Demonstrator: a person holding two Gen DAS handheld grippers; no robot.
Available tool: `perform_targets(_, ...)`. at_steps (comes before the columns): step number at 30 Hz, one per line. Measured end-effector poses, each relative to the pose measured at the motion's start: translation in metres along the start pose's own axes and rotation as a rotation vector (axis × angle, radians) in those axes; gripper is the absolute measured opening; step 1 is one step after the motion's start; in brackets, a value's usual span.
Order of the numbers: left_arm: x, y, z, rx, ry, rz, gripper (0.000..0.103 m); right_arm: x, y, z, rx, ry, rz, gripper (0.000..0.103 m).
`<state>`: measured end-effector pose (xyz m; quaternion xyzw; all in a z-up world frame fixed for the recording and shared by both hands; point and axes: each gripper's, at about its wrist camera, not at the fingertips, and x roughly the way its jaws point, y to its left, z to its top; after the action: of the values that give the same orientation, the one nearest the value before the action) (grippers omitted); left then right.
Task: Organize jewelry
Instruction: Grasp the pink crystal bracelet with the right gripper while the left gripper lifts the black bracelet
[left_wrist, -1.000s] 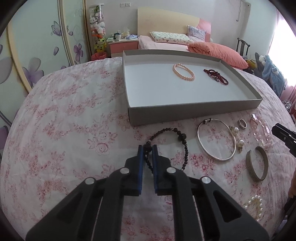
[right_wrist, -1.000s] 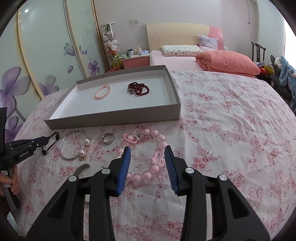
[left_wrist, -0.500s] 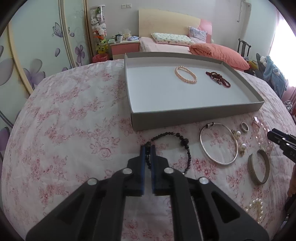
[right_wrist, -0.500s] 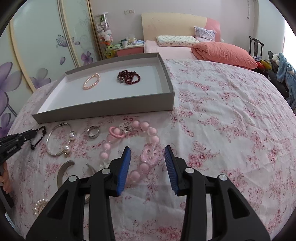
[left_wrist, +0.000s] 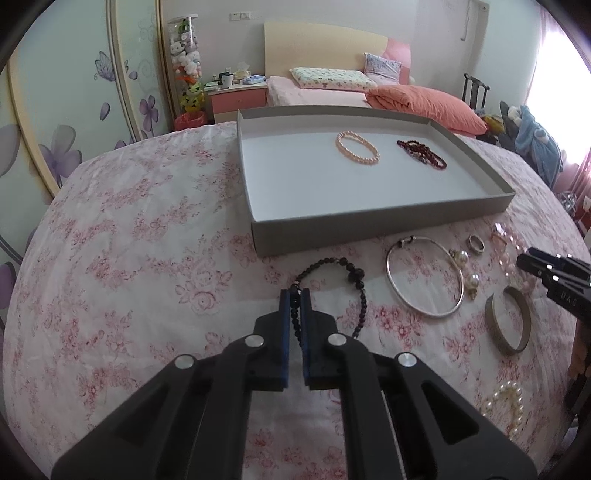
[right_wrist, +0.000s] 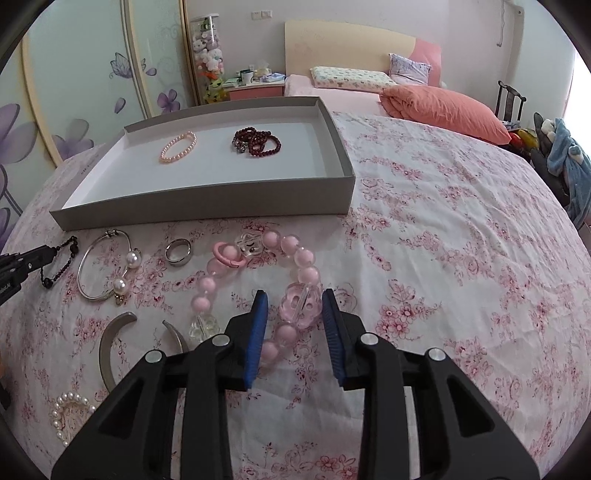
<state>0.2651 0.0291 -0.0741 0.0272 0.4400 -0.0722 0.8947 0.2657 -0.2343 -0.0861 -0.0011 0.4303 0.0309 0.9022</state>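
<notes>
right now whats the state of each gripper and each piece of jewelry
left gripper: shut on black bead bracelet
right gripper: open, straddling pink bead bracelet
tray: holds peach bracelet, dark red bracelets
silver bangle: on bedspread
ring: on bedspread

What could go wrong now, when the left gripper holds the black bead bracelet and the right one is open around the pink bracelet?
1. The left gripper pinches only one short stretch of the black bead bracelet; the loose loop may swing and catch the tray wall.
2. The right gripper brackets the clear flower bead of the pink bracelet; that smooth bead could slip when the jaws close.
3. The silver bangle lies close by and might be dragged.
</notes>
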Motion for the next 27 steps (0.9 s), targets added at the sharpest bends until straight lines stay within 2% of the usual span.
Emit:
perform_targets(4, 0.001, -0.001, -0.001, 0.012, 0.012, 0.016, 0.008, -0.001, 0.001, 0.000, 0.002, 0.002, -0.002, 0.032)
perform_targets(8, -0.001, -0.003, -0.002, 0.020, 0.009, 0.014, 0.031, -0.002, 0.002, -0.002, 0.003, -0.001, -0.003, 0.033)
perform_targets(9, -0.002, -0.004, -0.002, 0.026, 0.005, 0.017, 0.035, -0.002, 0.002, -0.002, 0.005, -0.001, -0.002, 0.034)
perform_targets(11, -0.002, -0.005, -0.002, 0.034, 0.007, 0.018, 0.035, -0.003, 0.002, -0.002, 0.002, -0.004, -0.003, 0.034)
perform_targets(13, 0.001, -0.006, -0.003, 0.033, 0.024, 0.011, 0.031, -0.003, 0.002, -0.002, -0.001, -0.004, -0.004, 0.033)
perform_targets(14, 0.003, -0.005, -0.005, 0.028, 0.034, 0.006, 0.021, -0.002, 0.002, -0.002, 0.000, -0.004, -0.002, 0.033)
perform_targets(15, 0.004, -0.005, -0.005, 0.029, 0.030, 0.015, 0.013, -0.003, 0.002, -0.002, -0.002, -0.005, -0.002, 0.026)
perform_targets(16, 0.004, -0.005, -0.005, 0.028, 0.030, 0.011, 0.008, -0.003, 0.002, -0.002, -0.003, -0.006, -0.002, 0.024)
perform_targets(20, 0.004, -0.002, -0.006, 0.017, 0.032, -0.003, 0.006, -0.006, -0.001, -0.002, 0.006, -0.019, 0.018, 0.024)
perform_targets(24, -0.004, 0.002, -0.006, 0.000, -0.005, -0.017, 0.006, -0.025, -0.001, -0.003, -0.013, -0.109, 0.015, 0.024)
perform_targets(27, -0.018, 0.005, -0.001, -0.021, -0.060, -0.047, 0.006, -0.040, -0.003, -0.002, 0.000, -0.169, 0.048, 0.024)
